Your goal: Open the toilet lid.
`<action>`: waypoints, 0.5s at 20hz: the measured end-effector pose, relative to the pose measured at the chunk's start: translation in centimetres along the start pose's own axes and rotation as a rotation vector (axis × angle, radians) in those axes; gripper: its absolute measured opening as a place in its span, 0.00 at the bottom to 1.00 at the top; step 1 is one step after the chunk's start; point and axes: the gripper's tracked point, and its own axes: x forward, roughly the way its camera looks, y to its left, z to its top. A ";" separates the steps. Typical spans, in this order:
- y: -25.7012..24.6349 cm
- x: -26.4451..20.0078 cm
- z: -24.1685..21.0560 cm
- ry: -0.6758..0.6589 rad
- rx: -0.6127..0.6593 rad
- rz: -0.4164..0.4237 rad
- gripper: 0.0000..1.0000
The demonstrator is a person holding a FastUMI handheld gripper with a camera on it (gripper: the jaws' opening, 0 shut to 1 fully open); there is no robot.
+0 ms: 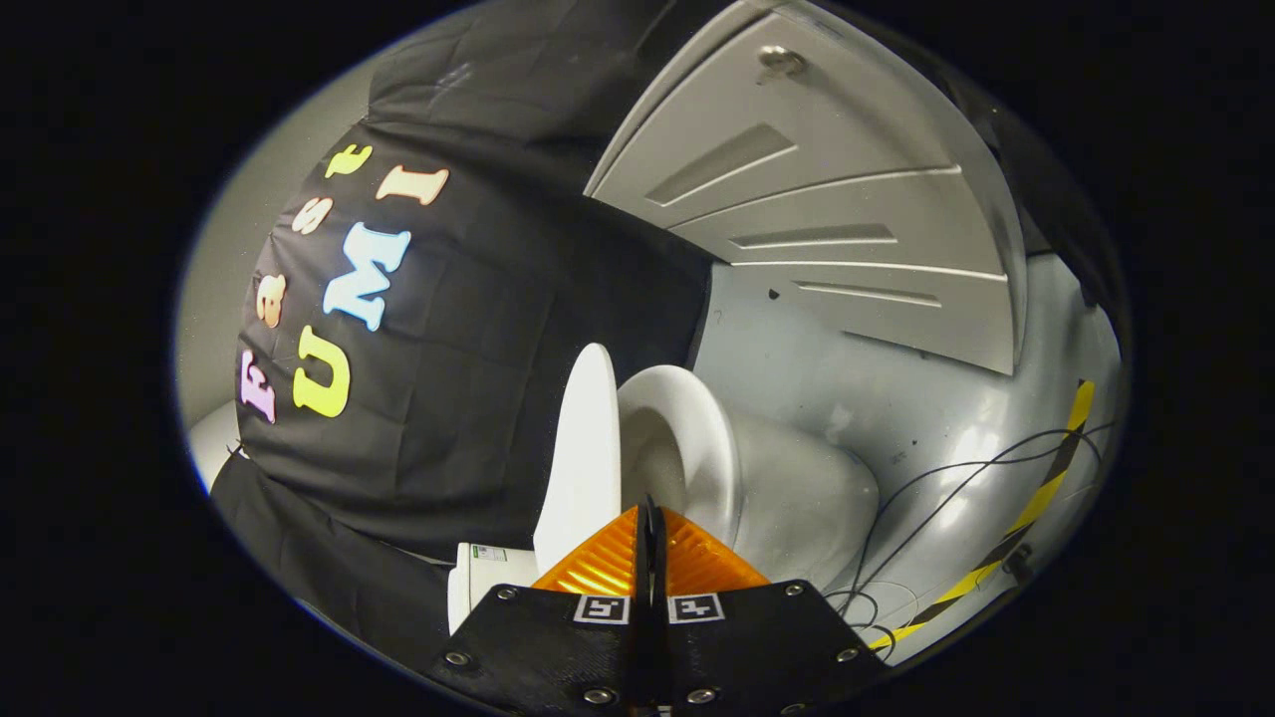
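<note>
toilet lid [580,458] stands raised off the seat [687,438] – tongs [649,513] pressed together, empty – unsupported, it might drop back

- The toilet lid [578,458], at the frame's centre, looks like smooth, matt white plastic.
- The toilet bowl [797,498] beside it has a smooth, faintly glossy ceramic look.
- The gripper [650,518], lower centre, has its fingers pressed together with nothing between them; they look like ribbed plastic, on a matt body with shiny metal screws.
- The floor [946,418], right, is smooth and glossy, catching light.
- The door [827,199], upper right, looks matt, with a shiny metal knob.
- The thin cables [956,478] on the floor look rubbery.
</note>
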 end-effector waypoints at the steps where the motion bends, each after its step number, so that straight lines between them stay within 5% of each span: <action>1: 0.6 -0.2 0.1 -0.002 -0.016 0.003 0.00; 10: 5.3 -1.8 0.7 -0.024 -0.100 0.043 0.00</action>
